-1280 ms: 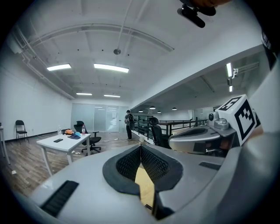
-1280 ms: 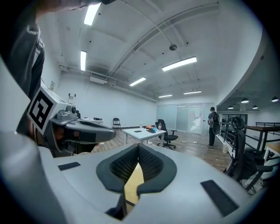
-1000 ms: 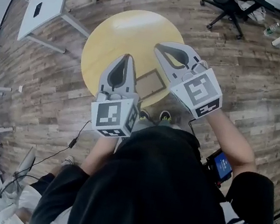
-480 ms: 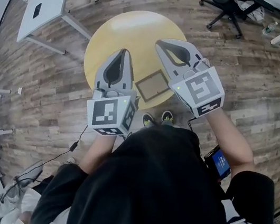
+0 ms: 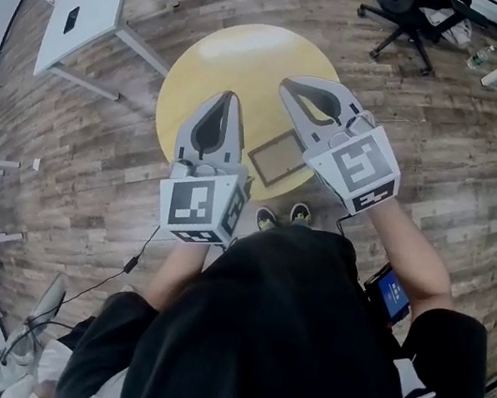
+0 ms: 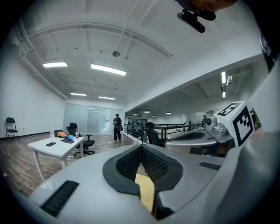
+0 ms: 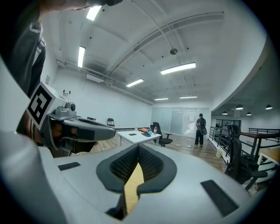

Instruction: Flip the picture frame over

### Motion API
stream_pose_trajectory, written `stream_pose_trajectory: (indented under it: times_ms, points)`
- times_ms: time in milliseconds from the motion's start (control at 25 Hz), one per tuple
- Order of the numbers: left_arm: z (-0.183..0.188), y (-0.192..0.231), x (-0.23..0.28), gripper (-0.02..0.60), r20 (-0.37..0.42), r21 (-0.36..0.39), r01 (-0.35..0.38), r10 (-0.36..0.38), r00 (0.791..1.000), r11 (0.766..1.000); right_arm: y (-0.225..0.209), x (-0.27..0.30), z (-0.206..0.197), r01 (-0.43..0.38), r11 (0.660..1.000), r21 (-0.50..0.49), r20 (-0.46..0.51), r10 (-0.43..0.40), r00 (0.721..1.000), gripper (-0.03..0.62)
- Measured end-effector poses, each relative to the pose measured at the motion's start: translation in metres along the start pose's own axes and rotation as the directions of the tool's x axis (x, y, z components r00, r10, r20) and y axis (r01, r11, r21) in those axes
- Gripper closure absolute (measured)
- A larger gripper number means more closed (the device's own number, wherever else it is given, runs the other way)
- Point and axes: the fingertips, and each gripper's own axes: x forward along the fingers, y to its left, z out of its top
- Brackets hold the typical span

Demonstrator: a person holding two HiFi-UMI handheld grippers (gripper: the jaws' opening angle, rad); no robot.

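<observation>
Picture frame (image 5: 281, 158) lies flat on the round yellow surface (image 5: 246, 50), close to the edge nearest you and a little askew, with nothing touching it. It shows a pale border and a tan middle, and from above you cannot tell which face is up. Your left tongs (image 5: 227, 100) are pressed together at the tips with nothing between them; their own view shows only a sliver of yellow surface behind the closed pads. Your right tongs (image 5: 288, 84) are likewise pressed together and empty. Both are held above the surface, pointing away from you, and the frame shows between them in the head view.

Little has changed over the last second. A second ago the left tongs overlapped the frame's left corner in the head view. Now the whole frame shows clear, with a strip of yellow between it and the left tongs. Both tongs have drifted slightly, while the frame keeps its spot by the edge at the same angle.

For the task, no flip is in hand at this moment, and these views do not say whether it is yet to begin or already done. If it is yet to do, you would need to spread one pair of tongs and come down at an edge of the frame. A thin, flat frame offers little lip to catch, and a careless push could slide it off the near edge.
</observation>
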Motion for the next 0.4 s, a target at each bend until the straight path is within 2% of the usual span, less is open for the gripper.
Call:
stream_pose_trajectory:
  times_ms: [400]
  points:
    - [-0.0067, -0.0014, 0.0033, 0.558, -0.021, 0.007, 0.051, -0.051, 0.998, 0.999, 0.0083, 0.0085, -0.0005, -0.013, 1.0, -0.006, -0.008, 0.013, 1.0, 0.576]
